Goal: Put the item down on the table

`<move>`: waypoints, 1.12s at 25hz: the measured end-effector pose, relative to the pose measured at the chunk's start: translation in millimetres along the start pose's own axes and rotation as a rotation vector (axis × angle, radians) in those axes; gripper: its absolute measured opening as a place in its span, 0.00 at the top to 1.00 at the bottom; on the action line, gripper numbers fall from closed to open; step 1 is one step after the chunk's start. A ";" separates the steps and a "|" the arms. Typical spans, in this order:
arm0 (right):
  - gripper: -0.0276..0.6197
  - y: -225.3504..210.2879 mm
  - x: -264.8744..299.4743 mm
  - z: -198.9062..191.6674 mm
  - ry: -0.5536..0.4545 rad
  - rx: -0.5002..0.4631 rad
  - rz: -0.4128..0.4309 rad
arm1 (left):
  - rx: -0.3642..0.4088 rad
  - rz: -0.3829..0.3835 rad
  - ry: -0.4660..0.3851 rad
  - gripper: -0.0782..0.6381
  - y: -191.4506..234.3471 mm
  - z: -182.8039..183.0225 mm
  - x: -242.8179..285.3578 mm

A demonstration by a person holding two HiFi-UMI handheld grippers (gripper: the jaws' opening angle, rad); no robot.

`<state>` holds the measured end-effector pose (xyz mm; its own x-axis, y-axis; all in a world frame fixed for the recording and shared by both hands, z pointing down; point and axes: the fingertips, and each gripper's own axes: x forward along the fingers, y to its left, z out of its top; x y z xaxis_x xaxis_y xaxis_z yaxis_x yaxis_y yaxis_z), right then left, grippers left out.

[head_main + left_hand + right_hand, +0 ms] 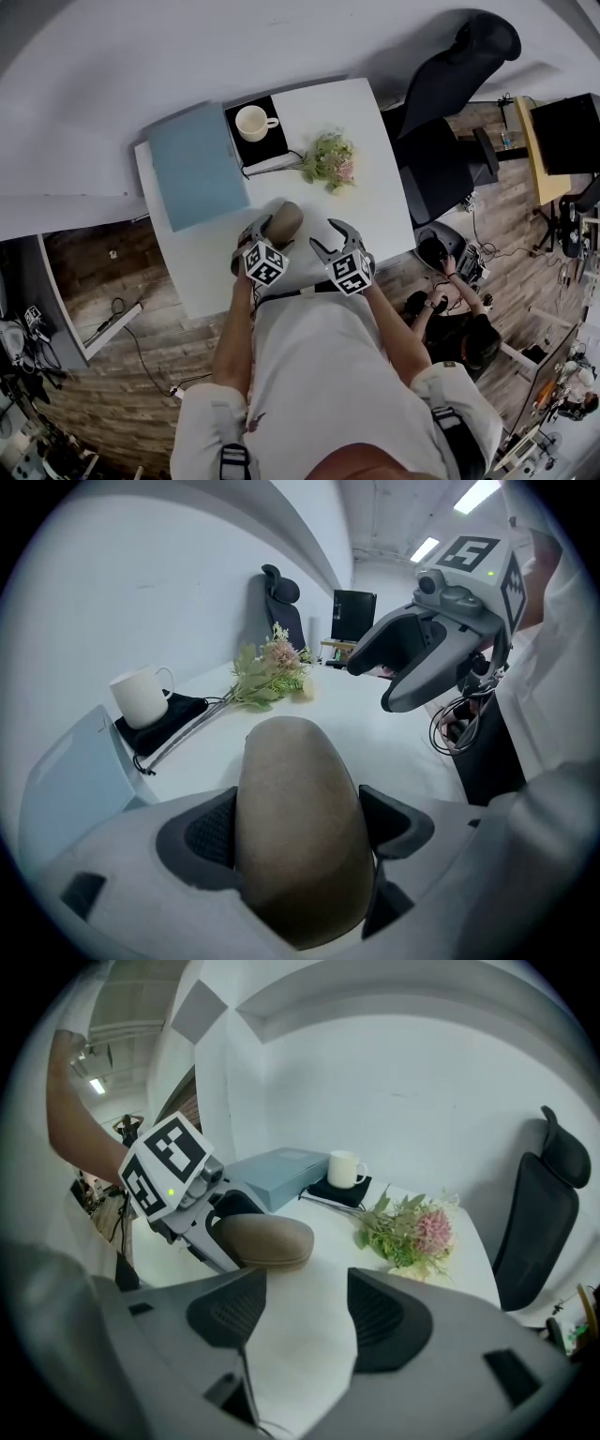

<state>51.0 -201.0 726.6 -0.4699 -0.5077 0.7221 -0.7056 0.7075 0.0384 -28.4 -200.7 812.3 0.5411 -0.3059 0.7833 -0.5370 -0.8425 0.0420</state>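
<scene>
A brown oval case [284,221] sits between the jaws of my left gripper [267,233], over the white table [375,202] near its front edge. In the left gripper view the case [298,827] fills the gap and both pads press its sides. The right gripper view shows the case [265,1240] low over the tabletop; whether it touches I cannot tell. My right gripper [330,236] stands beside it on the right, open, with nothing between its pads [305,1314]. It also shows in the left gripper view [412,663].
A blue box [198,164] lies at the table's left. A white mug [253,122] stands on a black pad at the back. A flower bunch [330,160] lies mid-table. A black office chair [450,103] stands at the right.
</scene>
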 end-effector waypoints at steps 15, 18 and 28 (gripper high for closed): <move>0.54 1.5 3.0 -2.2 0.011 0.000 0.006 | -0.047 -0.015 -0.010 0.30 1.9 -1.7 6.5; 0.54 -0.1 2.5 -2.2 0.011 0.001 0.002 | -0.043 -0.007 -0.002 0.29 2.2 -3.4 8.8; 0.53 -0.7 0.9 -3.9 0.013 0.001 -0.003 | -0.077 -0.006 -0.026 0.22 0.5 -1.7 7.6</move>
<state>53.1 -200.1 729.9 -0.4613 -0.5033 0.7307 -0.7071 0.7060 0.0398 -25.6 -202.7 819.3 0.5610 -0.3132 0.7663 -0.5810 -0.8083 0.0949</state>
